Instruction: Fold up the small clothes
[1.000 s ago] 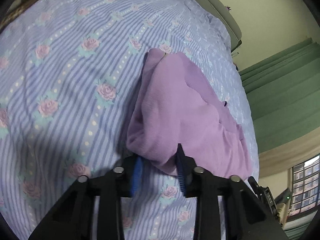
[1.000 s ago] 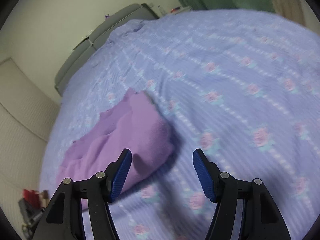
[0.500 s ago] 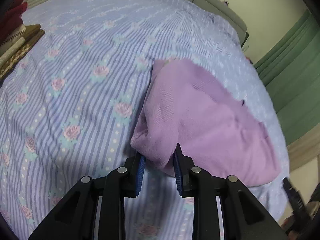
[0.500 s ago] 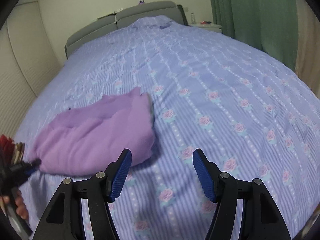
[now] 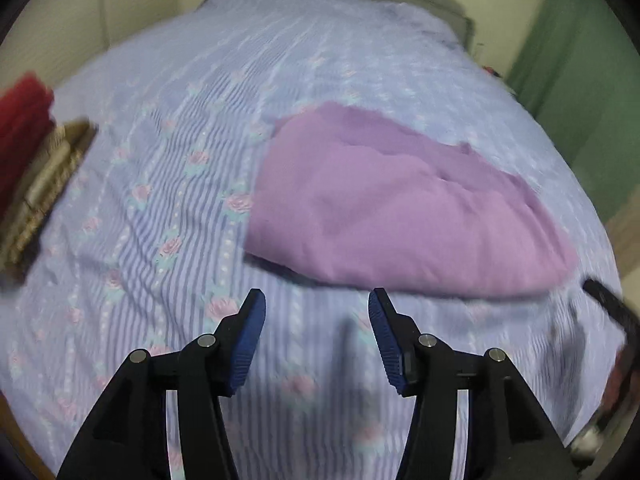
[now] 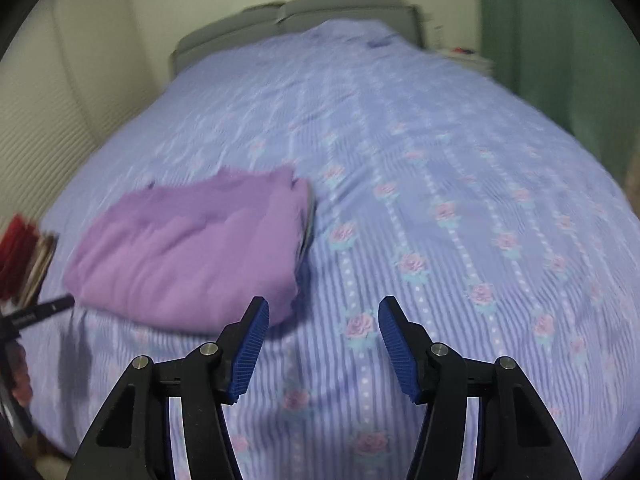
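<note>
- My left tongs [image 5: 316,312] are opening, nothing between the jaws; they hang just short of the near edge of the purple garment [image 5: 384,216].
- My right tongs [image 6: 322,320] are closing slightly, also on nothing, off the garment's near right corner.
- The garment lies folded on the bed [image 6: 440,168], left of centre in the right wrist view.
- Step in hand: release after a fold, in my judgement; blur hides whether the layers sit flush.
- Next move: check the edges, then fetch another piece or tidy the fold.
</note>
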Demonstrator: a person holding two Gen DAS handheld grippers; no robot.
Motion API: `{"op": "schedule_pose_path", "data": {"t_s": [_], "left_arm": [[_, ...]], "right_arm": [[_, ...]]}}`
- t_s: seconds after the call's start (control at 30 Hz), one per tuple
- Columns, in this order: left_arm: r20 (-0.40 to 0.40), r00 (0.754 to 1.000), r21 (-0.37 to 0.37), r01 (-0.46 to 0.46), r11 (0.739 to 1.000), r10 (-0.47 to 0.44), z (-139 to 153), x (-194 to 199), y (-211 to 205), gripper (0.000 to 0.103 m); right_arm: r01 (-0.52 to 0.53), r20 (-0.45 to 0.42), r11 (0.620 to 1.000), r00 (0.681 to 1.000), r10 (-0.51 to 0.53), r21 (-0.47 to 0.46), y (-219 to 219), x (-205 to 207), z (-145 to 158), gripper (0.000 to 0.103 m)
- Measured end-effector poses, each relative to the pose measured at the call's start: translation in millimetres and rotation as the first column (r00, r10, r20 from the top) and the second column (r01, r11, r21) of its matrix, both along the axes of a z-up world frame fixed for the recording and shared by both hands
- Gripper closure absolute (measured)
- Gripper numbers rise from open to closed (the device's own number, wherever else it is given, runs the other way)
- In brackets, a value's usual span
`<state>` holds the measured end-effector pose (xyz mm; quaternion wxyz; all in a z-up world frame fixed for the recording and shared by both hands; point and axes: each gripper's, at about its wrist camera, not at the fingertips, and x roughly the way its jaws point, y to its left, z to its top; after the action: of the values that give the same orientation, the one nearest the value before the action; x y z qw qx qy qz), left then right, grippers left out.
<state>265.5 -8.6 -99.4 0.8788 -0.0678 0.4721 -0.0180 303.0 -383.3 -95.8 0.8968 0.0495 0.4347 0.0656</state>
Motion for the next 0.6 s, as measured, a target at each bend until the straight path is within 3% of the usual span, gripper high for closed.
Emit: {"op": "schedule_pose_path", "data": {"t_s": [0.07,0.23,0.33,0.5,0.6], "left_arm": [[0.034,0.995,0.026,0.097,0.995,-0.098,11,-10,-24,0.050],[0.082,0.964,-0.025,0.254,0.967,-0.251,27,2,-68,0.049],[0.081,0.953,0.018,0.290,0.957,-0.291,28,17,-92,0.049],[0.030,0.945,-0.012,0.327,0.945,-0.326,25,25,-108,0.049],[0.004,0.936,0.010,0.352,0.936,-0.352,24,21,-120,0.049]], "right_arm": [[-0.120,-0.014,0.992,0.993,0.120,0.026,-1,2,-2,0.045],[-0.330,0.001,0.944,0.944,0.330,0.009,-6,12,2,0.045],[-0.437,-0.037,0.899,0.898,0.438,0.030,-12,24,-5,0.045],[-0.600,-0.070,0.800,0.797,0.600,0.015,-5,36,-13,0.046],[-0.652,-0.045,0.758,0.756,0.652,0.026,-3,43,-10,0.046]]}}
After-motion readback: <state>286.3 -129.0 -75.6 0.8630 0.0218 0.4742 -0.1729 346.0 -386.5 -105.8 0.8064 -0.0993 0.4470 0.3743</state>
